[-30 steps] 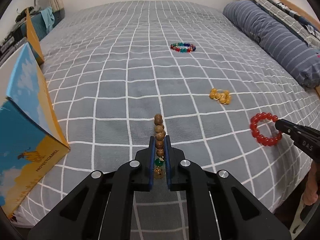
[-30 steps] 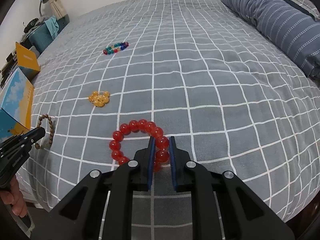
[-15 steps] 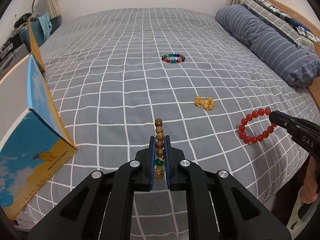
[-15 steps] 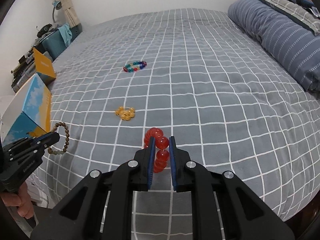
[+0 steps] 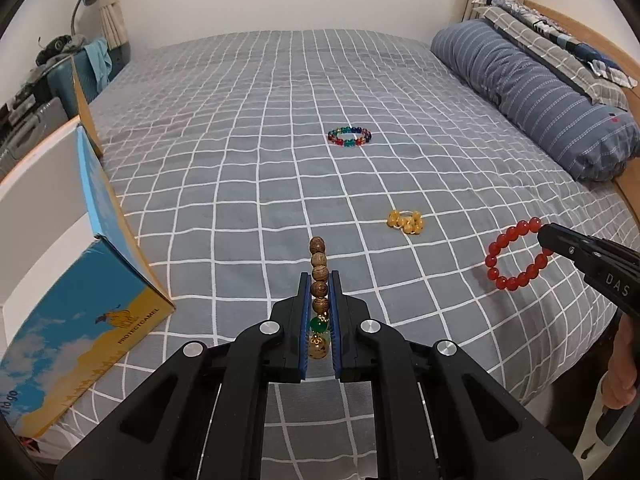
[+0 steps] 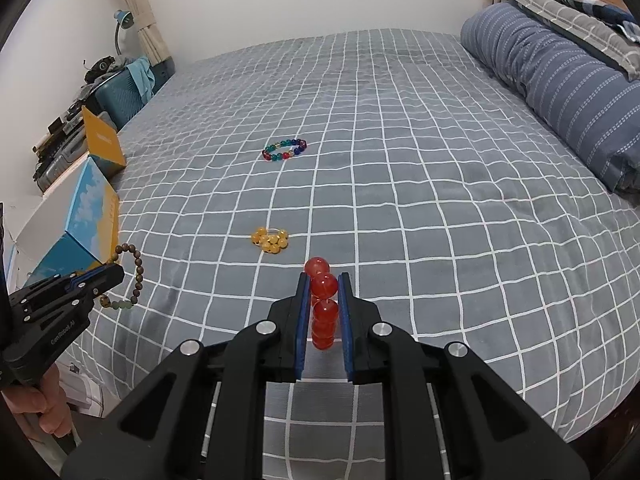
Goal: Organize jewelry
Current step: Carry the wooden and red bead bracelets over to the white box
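Observation:
My left gripper (image 5: 320,280) is shut on a brown wooden bead bracelet (image 5: 319,268) with a green bead and holds it edge-on above the bed; it also shows in the right wrist view (image 6: 134,276). My right gripper (image 6: 323,280) is shut on a red bead bracelet (image 6: 323,300), which hangs above the bed in the left wrist view (image 5: 516,254). A yellow bead bracelet (image 5: 405,221) lies bunched on the bedspread ahead, and a multicoloured bead bracelet (image 5: 349,136) lies farther back.
A blue and yellow open box (image 5: 80,320) stands at the bed's left edge, with an orange flap (image 6: 102,142) behind it. A striped bolster pillow (image 5: 532,92) lies along the right side. The grey checked bedspread (image 5: 260,160) covers the bed.
Both grippers have risen and drawn back from the bed, each carrying its bracelet. The red bracelet has been lifted off the bedspread and now hangs edge-on between the right jaws.

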The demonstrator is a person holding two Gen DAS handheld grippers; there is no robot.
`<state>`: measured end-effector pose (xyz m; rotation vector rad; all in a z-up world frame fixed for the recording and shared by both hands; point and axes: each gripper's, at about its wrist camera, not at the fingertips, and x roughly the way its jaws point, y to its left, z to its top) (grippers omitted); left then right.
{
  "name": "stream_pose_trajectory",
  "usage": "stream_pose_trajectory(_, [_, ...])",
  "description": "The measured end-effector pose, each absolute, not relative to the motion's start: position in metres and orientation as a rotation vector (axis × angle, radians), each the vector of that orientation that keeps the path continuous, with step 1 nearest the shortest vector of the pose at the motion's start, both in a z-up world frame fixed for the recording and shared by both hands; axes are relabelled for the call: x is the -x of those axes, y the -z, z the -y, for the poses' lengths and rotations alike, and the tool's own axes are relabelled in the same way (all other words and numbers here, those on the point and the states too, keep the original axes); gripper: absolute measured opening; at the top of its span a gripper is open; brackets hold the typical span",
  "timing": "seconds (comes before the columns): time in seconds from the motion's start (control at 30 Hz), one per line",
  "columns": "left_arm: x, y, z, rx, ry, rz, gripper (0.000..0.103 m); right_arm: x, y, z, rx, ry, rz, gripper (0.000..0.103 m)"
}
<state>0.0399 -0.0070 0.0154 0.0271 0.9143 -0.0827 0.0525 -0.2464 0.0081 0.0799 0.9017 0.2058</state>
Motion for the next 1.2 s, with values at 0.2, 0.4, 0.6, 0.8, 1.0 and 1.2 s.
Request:
stream_pose_trajectory(0.2, [-0.037,-0.022,0.003,-0.024,0.078,-0.897,0.008,-0.052,-0.014,0.240,-0.071,-0.219,-0.891,0.013])
stream_pose_trajectory(0.4, [-0.032,-0.030,-0.005,-0.007,0.069,-0.880,0.008,-0.054,-0.018,0.230,-0.065,-0.241,-0.890,0.013])
stream_pose_trajectory(0.6, [-0.030,-0.038,-0.014,-0.003,0.045,-0.872,0.008,-0.055,-0.026,0.220,-0.055,-0.268,-0.873,0.013])
stream_pose_trajectory(0.8, [-0.027,-0.054,-0.038,0.003,-0.010,-0.877,0.008,-0.061,-0.045,0.211,-0.037,-0.271,-0.861,0.013])
stream_pose_trajectory(1.0, [-0.024,-0.080,-0.068,0.043,-0.080,-0.833,0.008,-0.068,-0.066,0.186,-0.008,-0.298,-0.829,0.013])
stream_pose_trajectory(1.2, [-0.016,-0.105,-0.098,0.070,-0.163,-0.775,0.008,-0.079,-0.082,0.149,0.013,-0.352,-0.794,0.013])
